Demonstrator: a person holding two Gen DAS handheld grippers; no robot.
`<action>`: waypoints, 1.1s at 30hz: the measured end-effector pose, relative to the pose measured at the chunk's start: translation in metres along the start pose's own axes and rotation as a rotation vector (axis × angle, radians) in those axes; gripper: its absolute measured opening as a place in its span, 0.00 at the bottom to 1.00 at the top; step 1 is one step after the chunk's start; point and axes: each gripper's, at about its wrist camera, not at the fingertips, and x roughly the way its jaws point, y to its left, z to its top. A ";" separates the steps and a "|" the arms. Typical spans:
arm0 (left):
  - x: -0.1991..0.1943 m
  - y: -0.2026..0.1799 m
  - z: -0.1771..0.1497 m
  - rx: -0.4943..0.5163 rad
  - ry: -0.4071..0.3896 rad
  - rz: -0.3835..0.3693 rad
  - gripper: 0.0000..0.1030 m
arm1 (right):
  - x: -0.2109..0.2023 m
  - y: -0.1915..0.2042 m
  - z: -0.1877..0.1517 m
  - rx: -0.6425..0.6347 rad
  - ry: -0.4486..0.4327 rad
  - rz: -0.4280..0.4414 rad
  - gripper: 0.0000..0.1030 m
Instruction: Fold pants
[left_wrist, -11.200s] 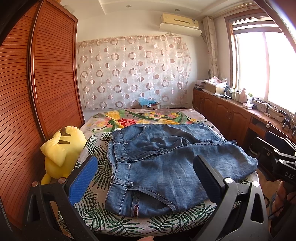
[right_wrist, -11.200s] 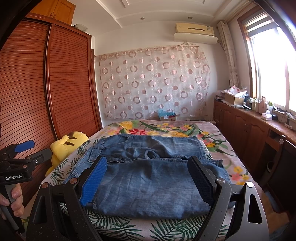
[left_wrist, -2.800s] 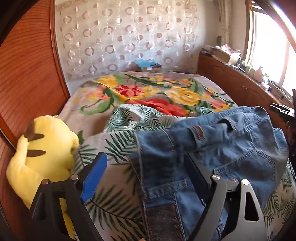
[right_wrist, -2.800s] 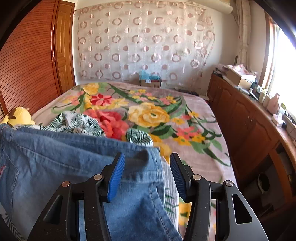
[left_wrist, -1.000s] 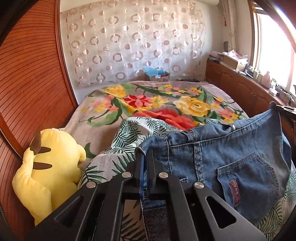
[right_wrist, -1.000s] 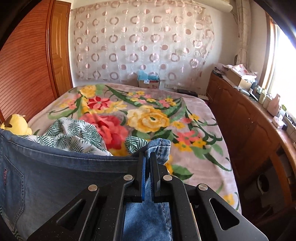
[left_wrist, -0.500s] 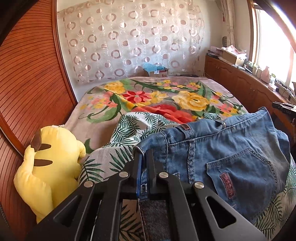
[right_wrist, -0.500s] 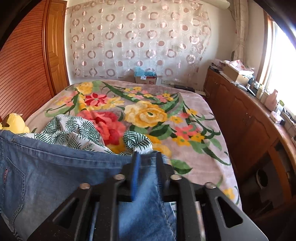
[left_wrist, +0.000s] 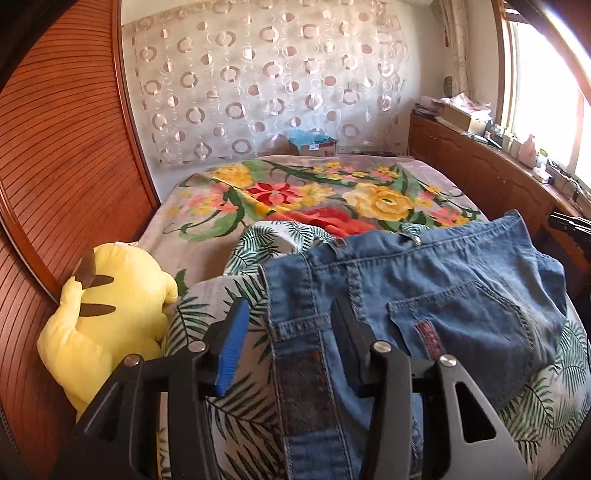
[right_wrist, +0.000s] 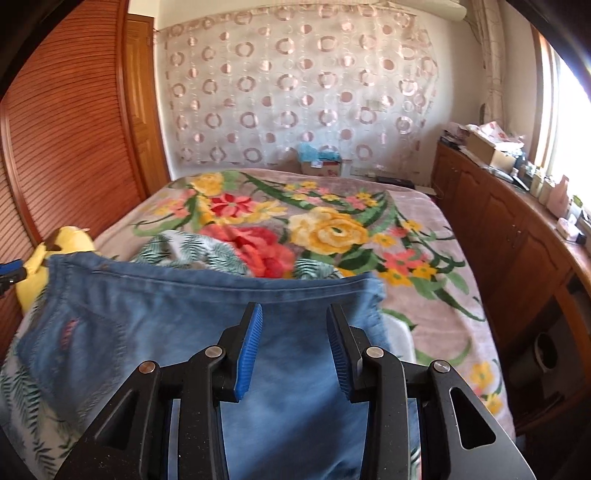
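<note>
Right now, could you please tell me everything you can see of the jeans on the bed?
The jeans are faded blue denim, lying folded and rumpled on the palm-leaf sheet, waistband toward the floral blanket. Visible are belt loops, a metal rivet, stitched seams and a back pocket with a small reddish tag. The left gripper has just been opening and straddles the waistband corner without pressing it; the right gripper, also opening, stands apart over the other end.

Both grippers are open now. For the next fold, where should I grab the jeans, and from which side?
Judging from the lie, take the jeans at the waistband's two ends, from the near edge. The left gripper already straddles one end, by the belt loop; the right gripper hovers near the other. That doubled hem should hold well.
</note>
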 end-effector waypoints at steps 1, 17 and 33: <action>-0.002 -0.002 -0.001 0.004 0.002 -0.007 0.67 | -0.004 0.003 -0.003 -0.002 0.001 0.014 0.36; -0.034 -0.024 -0.056 0.029 0.031 -0.081 0.85 | -0.058 0.016 -0.068 -0.014 0.040 0.130 0.44; -0.028 -0.022 -0.109 0.052 0.139 -0.083 0.85 | -0.060 0.009 -0.117 0.018 0.170 0.163 0.55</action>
